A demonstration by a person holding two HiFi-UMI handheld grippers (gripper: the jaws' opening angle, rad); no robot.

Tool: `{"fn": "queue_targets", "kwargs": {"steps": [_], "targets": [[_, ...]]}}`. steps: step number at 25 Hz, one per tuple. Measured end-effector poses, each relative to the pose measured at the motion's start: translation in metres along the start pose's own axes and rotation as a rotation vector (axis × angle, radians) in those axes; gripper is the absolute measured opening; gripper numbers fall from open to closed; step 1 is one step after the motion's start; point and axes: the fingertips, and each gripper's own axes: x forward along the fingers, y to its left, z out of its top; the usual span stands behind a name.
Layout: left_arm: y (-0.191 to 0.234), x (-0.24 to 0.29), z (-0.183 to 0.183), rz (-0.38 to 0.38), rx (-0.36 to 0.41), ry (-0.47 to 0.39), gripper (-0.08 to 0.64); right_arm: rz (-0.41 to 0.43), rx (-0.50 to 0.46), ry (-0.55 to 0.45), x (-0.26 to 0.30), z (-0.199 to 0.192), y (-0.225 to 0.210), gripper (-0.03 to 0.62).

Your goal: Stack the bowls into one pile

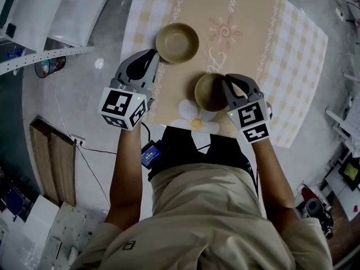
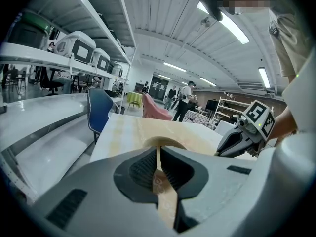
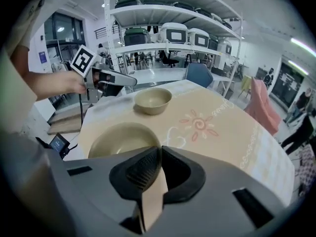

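Tan bowls, two: right gripper (image 1: 226, 83) apparently pinches the near bowl (image 1: 207, 92), left gripper (image 1: 154, 56) closed, empty, beside the far bowl (image 1: 177, 42)

A beige tablecloth (image 1: 259, 32) with checked borders filled the upper centre, a white daisy shape (image 1: 191, 116) at its lower edge; brown wooden boards (image 1: 53, 162) lay at middle left.

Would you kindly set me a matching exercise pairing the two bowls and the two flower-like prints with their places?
1 far bowl
2 near bowl
3 daisy print
4 sun print

A rim at the right gripper
B printed right of the far bowl
C just ahead of the left gripper
D printed at the near edge of the tablecloth

Pairs: 1-C, 2-A, 3-D, 4-B
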Motion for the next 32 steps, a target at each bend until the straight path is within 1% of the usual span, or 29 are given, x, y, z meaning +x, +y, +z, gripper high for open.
{"fn": "queue_targets", "kwargs": {"steps": [2,3,4,5,10,14,17,20,22,27,29,32], "targets": [[0.003,0.003,-0.003,0.003,-0.01,0.001,0.008,-0.007,-0.025,-0.002,0.001,0.0,0.001,0.023],[0.003,0.005,-0.004,0.003,-0.015,0.003,0.008,-0.006,-0.029,-0.005,0.001,0.001,0.002,0.044],[0.004,0.007,-0.005,0.003,-0.02,0.004,0.009,-0.001,-0.029,-0.01,0.002,0.002,0.003,0.08],[0.005,0.008,-0.007,0.002,-0.026,0.007,0.009,0.006,-0.027,-0.015,0.001,0.003,0.005,0.098],[0.007,0.019,-0.011,-0.004,-0.057,0.024,0.029,0.037,-0.004,-0.052,-0.004,0.007,0.006,0.132],[0.011,0.025,-0.012,0.008,-0.08,0.021,0.046,0.03,0.021,-0.098,-0.012,0.012,0.0,0.133],[0.02,0.027,-0.012,0.042,-0.084,0.03,0.049,0.007,0.027,-0.123,-0.015,0.018,-0.006,0.133],[0.027,0.03,-0.016,0.077,-0.085,0.052,0.085,0.0,0.025,-0.137,-0.015,0.024,-0.01,0.133],[0.029,0.031,-0.017,0.09,-0.086,0.054,0.089,0.001,0.023,-0.143,-0.015,0.027,-0.011,0.133],[0.031,0.026,-0.01,0.156,-0.034,0.044,0.096,0.012,0.023,-0.15,-0.016,0.027,-0.012,0.132],[0.029,0.028,-0.014,0.151,-0.03,0.064,0.107,0.015,0.024,-0.151,-0.018,0.026,-0.013,0.132],[0.021,0.035,-0.024,0.106,-0.05,0.105,0.107,0.017,0.021,-0.153,-0.02,0.025,-0.015,0.132]]}}
